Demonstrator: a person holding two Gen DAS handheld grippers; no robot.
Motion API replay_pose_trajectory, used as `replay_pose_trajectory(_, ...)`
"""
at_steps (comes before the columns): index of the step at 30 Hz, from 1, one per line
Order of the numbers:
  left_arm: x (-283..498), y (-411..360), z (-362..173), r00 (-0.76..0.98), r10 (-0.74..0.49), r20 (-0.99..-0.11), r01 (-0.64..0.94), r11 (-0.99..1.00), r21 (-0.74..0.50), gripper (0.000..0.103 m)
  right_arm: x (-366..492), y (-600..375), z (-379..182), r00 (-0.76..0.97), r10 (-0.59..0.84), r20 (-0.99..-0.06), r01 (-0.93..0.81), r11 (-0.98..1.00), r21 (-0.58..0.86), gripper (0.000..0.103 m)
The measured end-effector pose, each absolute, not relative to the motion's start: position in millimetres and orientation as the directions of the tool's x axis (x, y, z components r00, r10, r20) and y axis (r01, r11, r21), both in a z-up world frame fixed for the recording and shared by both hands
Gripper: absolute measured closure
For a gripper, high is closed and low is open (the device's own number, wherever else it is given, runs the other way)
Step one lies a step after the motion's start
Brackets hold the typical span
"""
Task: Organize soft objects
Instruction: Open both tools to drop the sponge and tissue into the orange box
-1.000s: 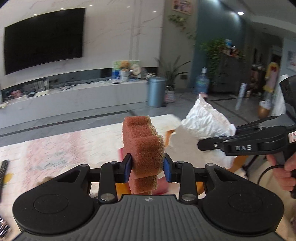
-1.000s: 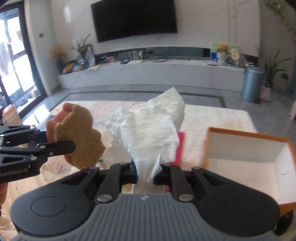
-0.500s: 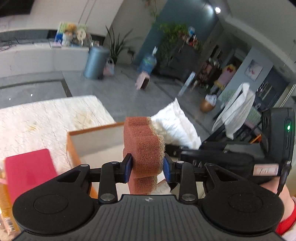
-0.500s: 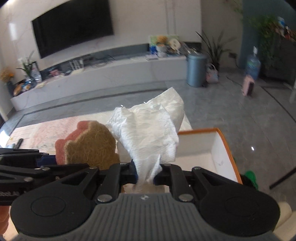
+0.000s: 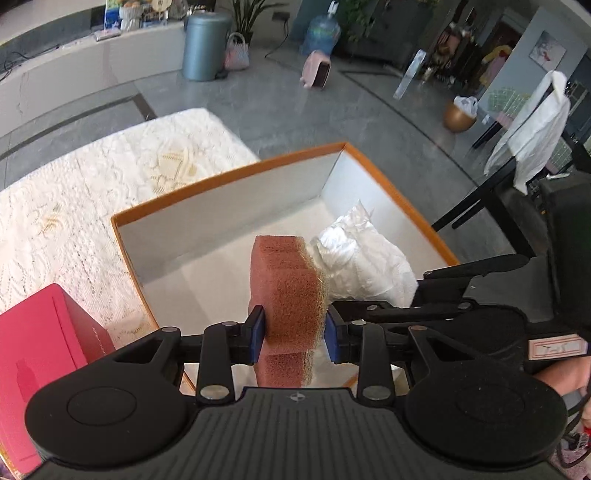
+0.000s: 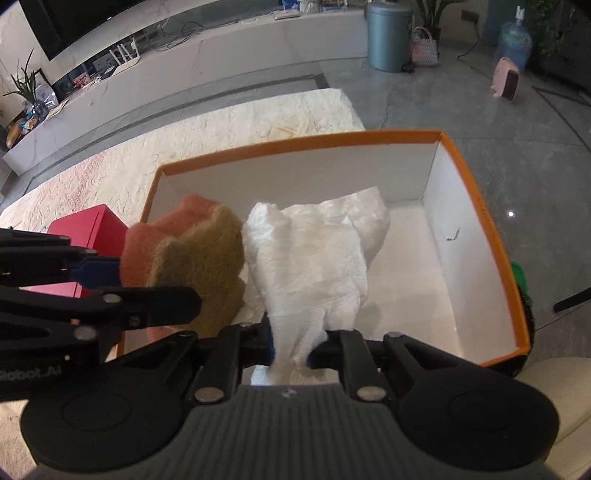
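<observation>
My left gripper (image 5: 294,334) is shut on a pink sponge (image 5: 286,291) with a tan scouring face, held over the open orange-rimmed white box (image 5: 229,175). In the right wrist view the same sponge (image 6: 188,262) hangs at the left, above the box's left part. My right gripper (image 6: 291,347) is shut on a crumpled white tissue (image 6: 314,254), which droops down into the box (image 6: 295,142). From the left wrist the tissue (image 5: 364,258) shows just right of the sponge, with the right gripper's black fingers (image 5: 476,267) beside it.
A red box (image 5: 40,354) stands left of the orange box on a cream lace cloth (image 5: 92,177). Grey tiled floor lies beyond, with a blue bin (image 5: 203,44), a water bottle (image 5: 319,31) and a pink object (image 5: 316,74). A hand (image 5: 565,376) shows at the right.
Both grippers swung right and tilted down, from facing the TV wall to hanging over the orange box. Sponge and tissue stayed gripped and have sunk toward the box's inside.
</observation>
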State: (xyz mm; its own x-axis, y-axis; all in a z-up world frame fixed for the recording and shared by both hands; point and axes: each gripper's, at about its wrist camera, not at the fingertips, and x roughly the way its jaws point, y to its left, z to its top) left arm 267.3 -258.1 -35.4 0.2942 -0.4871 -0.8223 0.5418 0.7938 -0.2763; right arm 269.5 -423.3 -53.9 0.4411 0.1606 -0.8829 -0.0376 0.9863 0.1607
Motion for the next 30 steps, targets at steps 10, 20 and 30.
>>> replay_pose_trajectory(10,282.9,-265.5,-55.6,0.250,-0.416,-0.874,0.515,0.822,-0.244,0.065,289.3,-423.6,-86.6,0.341,0.180,-0.923,-0.062,0.984,0.169,0.089)
replay_pose_trajectory(20,282.1,-260.8,-51.9,0.280,-0.407,-0.869,0.498,0.836,-0.231,0.050,292.9,-418.9,-93.9,0.333,0.146,-0.932,-0.078,0.989,0.127,0.075)
replay_pose_trajectory(30,279.8,-258.7,-36.5,0.327,-0.433,-0.840,0.491,0.837,-0.241,0.034,289.2,-423.7,-80.9,0.355,0.120,-0.927,-0.075,0.992,0.100,0.053)
